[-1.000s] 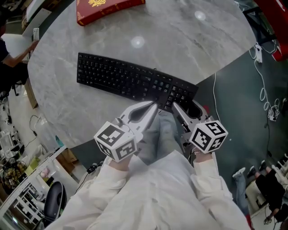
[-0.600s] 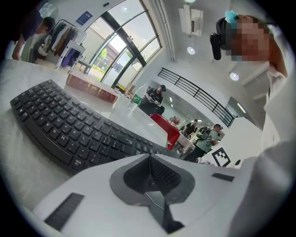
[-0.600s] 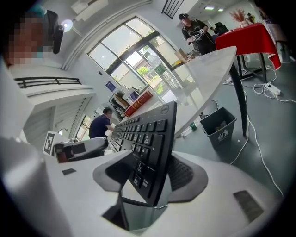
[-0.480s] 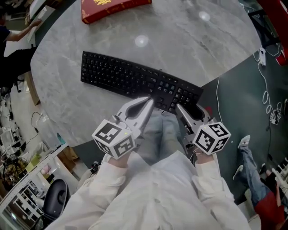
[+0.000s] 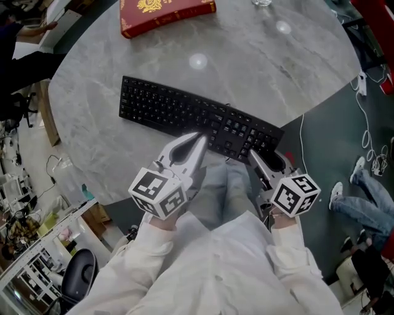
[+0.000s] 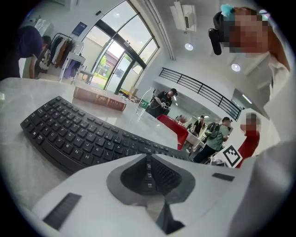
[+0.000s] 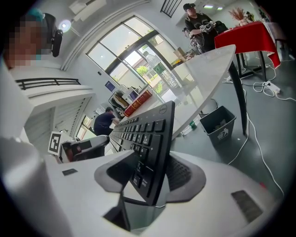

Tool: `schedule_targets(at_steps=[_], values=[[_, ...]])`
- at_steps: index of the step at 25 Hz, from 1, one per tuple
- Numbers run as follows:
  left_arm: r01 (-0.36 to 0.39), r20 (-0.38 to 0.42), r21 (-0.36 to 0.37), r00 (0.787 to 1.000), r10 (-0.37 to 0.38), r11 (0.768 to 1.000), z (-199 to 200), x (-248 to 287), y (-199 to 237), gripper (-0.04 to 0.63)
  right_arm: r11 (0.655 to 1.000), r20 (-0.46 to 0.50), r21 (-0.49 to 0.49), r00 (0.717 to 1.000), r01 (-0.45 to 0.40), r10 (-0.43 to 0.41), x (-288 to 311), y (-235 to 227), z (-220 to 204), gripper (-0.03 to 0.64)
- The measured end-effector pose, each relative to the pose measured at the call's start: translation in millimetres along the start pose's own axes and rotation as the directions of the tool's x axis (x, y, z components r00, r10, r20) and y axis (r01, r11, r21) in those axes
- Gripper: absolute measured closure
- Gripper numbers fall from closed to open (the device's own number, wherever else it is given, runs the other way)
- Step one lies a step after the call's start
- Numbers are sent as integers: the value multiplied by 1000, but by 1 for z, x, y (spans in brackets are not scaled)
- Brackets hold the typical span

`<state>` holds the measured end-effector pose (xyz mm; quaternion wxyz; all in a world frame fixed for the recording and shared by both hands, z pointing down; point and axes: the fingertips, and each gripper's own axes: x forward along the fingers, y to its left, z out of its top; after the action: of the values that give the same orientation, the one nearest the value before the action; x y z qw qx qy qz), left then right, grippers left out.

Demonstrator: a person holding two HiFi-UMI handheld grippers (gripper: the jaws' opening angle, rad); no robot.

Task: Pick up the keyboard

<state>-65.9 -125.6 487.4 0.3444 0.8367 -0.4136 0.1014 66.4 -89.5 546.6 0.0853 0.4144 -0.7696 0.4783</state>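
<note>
A long black keyboard [image 5: 178, 111] lies slantwise on the round marble table [image 5: 289, 67], its right end past the table's edge. My right gripper [image 5: 263, 154] has that end between its jaws. In the right gripper view the keyboard [image 7: 150, 134] stands edge-on in my right gripper [image 7: 152, 173]. Those jaws have just been closing, and a slim gap still shows beside the keys. My left gripper [image 5: 200, 136] is shut and empty, its tip at the keyboard's near edge. In the left gripper view the keyboard [image 6: 69, 134] lies just beyond my left gripper [image 6: 148, 159].
A red book [image 5: 166, 12] and a glass [image 5: 261, 2] sit at the table's far side. Right of the table, white cables [image 5: 369, 144] and a person's legs [image 5: 363, 197] are on the dark floor. A grey bin [image 7: 219, 122] stands under the table's rim.
My left gripper has slid left along the keyboard's near edge, staying shut. The right gripper has kept its place at the keyboard's right end. A person's legs have come into view on the floor.
</note>
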Motion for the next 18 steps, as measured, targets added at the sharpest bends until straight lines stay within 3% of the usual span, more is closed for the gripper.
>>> schedule_targets(at_steps=[18], values=[[-138, 11, 72, 990, 138, 988, 29, -26, 65, 578, 1000, -32, 7, 999, 16, -15, 0, 1, 0, 399]])
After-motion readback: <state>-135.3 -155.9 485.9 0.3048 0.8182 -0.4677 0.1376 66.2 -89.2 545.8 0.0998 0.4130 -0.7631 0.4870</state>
